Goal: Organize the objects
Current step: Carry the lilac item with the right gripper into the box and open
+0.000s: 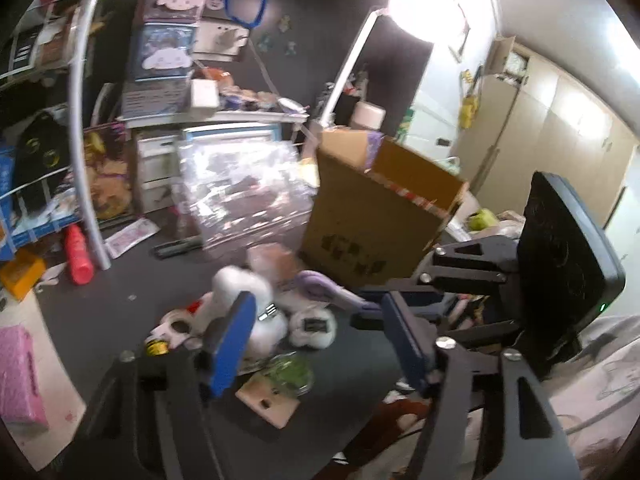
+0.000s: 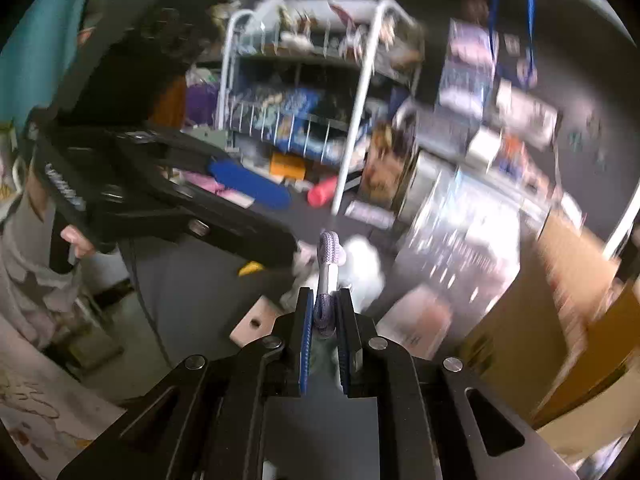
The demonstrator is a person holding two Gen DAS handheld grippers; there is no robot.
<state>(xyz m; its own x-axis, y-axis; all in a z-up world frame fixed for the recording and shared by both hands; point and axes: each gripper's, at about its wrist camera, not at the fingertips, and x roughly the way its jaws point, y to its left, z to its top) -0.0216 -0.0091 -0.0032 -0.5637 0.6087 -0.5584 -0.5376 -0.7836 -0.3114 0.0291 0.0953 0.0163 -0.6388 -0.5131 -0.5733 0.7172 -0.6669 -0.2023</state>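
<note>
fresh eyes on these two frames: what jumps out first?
The right gripper, jaws shut on a purple braided cord dead centre in its own view. In the left wrist view, a glaring lamp at top right, and the left gripper open above a pile of white plush toys on the dark table.

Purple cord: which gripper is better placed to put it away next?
Right. The right gripper is already shut on the purple cord, while the left gripper is open and empty above the white plush.

plush toys (image 1: 256, 300) on table centre | cardboard box (image 1: 372, 216) right-behind | clear case (image 1: 244, 196) left of box, apparently touching
</note>
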